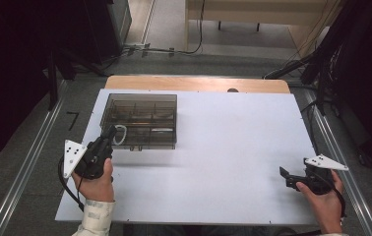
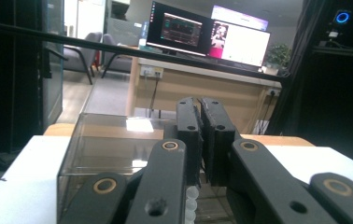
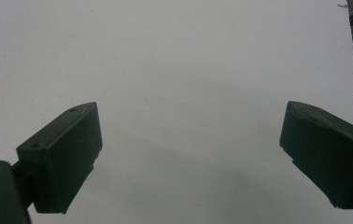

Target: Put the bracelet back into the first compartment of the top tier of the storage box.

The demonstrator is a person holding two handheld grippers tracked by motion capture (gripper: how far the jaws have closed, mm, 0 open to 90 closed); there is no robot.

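A smoky clear compartment box stands at the back left of the white board. My left gripper is at the box's front left corner, its jaws pressed together on a white looped cord. In the left gripper view the shut left gripper points over the box, and a ribbed white piece of the cord hangs below the jaws. My right gripper rests low at the board's right side, open. In the right gripper view the right gripper has only the bare board between its jaws.
The board lies on a wooden table whose far edge shows behind it. Metal rails run along the floor on both sides. A desk with monitors stands beyond the table. Cables lie on the floor behind.
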